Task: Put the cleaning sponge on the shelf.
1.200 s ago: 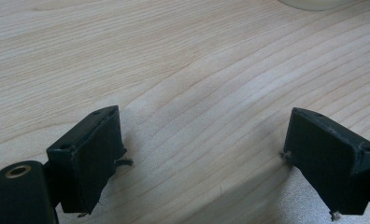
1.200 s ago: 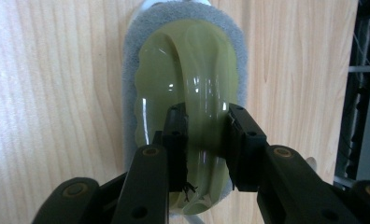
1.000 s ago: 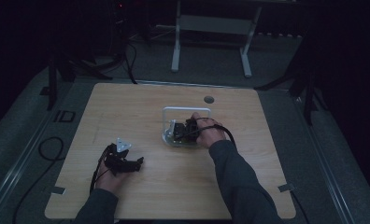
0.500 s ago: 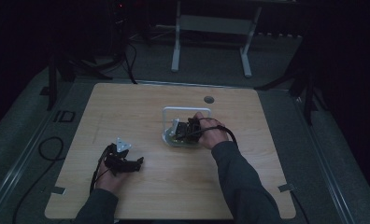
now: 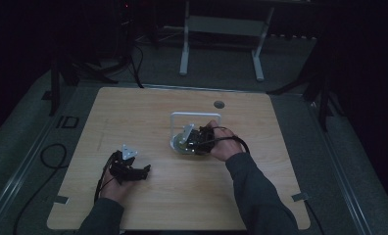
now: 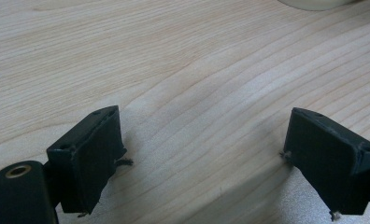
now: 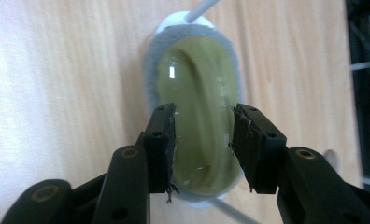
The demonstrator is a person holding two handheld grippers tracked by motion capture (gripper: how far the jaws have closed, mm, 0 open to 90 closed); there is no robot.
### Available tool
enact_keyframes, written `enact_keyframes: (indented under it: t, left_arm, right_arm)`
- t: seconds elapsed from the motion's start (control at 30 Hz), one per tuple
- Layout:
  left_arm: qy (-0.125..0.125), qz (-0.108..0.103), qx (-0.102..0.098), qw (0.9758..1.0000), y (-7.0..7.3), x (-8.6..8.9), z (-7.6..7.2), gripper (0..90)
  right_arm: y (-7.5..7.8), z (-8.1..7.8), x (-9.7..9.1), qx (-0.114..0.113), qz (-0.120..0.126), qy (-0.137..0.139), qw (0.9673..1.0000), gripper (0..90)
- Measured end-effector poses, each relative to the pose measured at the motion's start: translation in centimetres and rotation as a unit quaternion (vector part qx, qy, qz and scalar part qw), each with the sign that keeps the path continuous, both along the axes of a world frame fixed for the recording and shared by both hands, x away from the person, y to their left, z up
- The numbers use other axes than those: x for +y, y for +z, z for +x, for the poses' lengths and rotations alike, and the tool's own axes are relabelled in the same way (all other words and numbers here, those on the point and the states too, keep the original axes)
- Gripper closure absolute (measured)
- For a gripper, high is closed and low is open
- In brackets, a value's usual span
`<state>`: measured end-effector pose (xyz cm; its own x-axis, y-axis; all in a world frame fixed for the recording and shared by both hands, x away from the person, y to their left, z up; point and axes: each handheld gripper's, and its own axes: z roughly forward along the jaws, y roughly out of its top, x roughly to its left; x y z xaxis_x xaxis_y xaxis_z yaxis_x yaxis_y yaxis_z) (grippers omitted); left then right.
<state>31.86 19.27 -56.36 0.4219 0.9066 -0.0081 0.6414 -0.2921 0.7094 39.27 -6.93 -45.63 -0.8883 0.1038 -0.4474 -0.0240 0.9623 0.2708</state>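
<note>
Just been opening at right gripper (image 7: 204, 114): released, no grip, astride olive dish (image 7: 197, 79) dead ahead, long axis running straight away between jaws. Gapes empty at left gripper (image 6: 202, 154), dish far beyond.

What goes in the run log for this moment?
right gripper: jaws just opening, astride olive-green bowl | left gripper: open, over bare table
</note>
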Motion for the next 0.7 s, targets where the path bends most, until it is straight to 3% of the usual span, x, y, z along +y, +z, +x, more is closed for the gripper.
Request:
enact_keyframes:
  t: [0.3, 0.7]
  left_arm:
    - [0.000, 0.000, 0.000, 1.0000, 0.0, 0.0, 0.0, 11.7]
    - [0.000, -0.001, 0.000, 1.0000, 0.0, 0.0, 0.0, 11.8]
  right_arm:
    - [-0.3, -1.2, -1.0, 0.055, 0.035, -0.017, 0.9977, 57.4]
    - [-1.5, -2.6, -2.4, 0.087, 0.041, -0.028, 0.9949, 56.3]
